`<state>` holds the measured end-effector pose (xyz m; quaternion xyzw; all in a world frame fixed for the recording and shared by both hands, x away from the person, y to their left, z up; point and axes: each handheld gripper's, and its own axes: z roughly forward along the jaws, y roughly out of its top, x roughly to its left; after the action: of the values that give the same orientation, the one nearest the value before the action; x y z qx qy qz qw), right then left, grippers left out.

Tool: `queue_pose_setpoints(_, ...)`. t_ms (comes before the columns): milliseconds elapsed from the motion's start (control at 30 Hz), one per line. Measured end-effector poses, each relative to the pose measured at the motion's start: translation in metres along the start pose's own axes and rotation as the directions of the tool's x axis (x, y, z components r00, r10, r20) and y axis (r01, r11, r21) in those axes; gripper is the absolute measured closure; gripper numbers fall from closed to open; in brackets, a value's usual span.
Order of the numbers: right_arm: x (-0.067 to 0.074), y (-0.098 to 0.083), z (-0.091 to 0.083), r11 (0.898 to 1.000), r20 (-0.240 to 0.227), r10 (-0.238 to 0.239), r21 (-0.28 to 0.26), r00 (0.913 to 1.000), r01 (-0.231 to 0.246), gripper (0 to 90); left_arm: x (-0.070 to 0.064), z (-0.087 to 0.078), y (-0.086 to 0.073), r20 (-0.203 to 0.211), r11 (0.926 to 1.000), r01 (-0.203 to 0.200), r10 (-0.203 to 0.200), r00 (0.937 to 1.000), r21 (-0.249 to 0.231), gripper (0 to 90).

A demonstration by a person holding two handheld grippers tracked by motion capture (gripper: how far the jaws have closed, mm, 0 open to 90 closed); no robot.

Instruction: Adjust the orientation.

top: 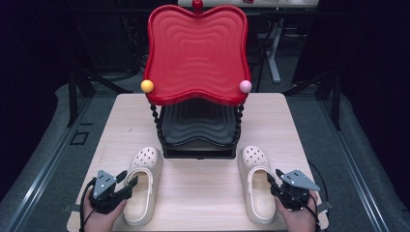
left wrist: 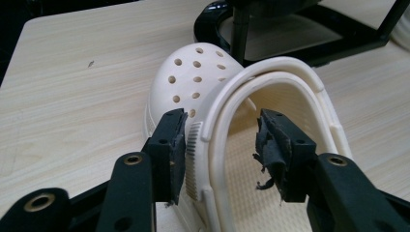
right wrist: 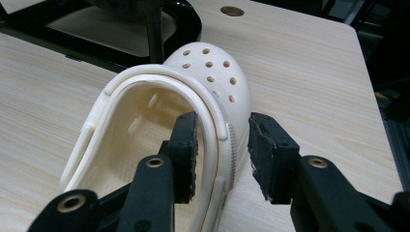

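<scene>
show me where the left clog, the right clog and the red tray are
left clog (top: 143, 162): high view, on its perforated toe.
right clog (top: 254, 158): high view, on its perforated toe.
red tray (top: 197, 50): high view, on its ribbed middle.

High view: a fixed camera above the person's edge of the surface, facing forward and down, taking in both clogs and the rack. Left and right gripper views: close cameras looking along each pair of jaws at the left clog and right clog, each shared with the high view.
</scene>
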<state>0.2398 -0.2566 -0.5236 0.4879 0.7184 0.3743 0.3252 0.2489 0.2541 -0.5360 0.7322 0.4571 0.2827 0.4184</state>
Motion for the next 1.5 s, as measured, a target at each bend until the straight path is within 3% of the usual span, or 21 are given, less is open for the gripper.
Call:
queue_pose_setpoints(100,0.002,0.002,0.003,1.0,0.008,-0.018,0.015,0.9998,0.018,63.4,-0.001,0.003,0.001,-0.021,0.9996,-0.019,0.019,0.9996,0.02,55.3)
queue_pose_setpoints(300,0.007,0.003,0.008,0.996,0.015,-0.075,0.043,0.9971,0.075,68.2,0.002,0.005,0.0,-0.029,0.9991,0.008,-0.007,0.9996,0.041,61.2)
queue_pose_setpoints(700,0.01,0.005,0.015,0.984,0.049,-0.174,0.059,0.9835,0.171,73.3,0.0,0.012,0.002,-0.068,0.9978,-0.032,0.036,0.9971,0.057,67.0)
queue_pose_setpoints(933,0.012,0.008,0.012,0.983,0.047,-0.165,0.09,0.9852,0.16,74.9,-0.001,0.012,0.004,-0.09,0.9957,-0.055,0.062,0.9941,0.075,72.5)
queue_pose_setpoints(1133,0.017,0.009,0.008,0.984,0.035,-0.142,0.11,0.9893,0.137,75.0,0.002,0.01,0.004,-0.09,0.9963,-0.035,0.042,0.9951,0.079,73.9)
queue_pose_setpoints(1500,0.023,0.012,-0.004,0.992,0.024,-0.084,0.092,0.9962,0.081,76.2,0.005,0.0,0.006,-0.082,0.997,0.005,0.002,0.9967,0.078,74.8)
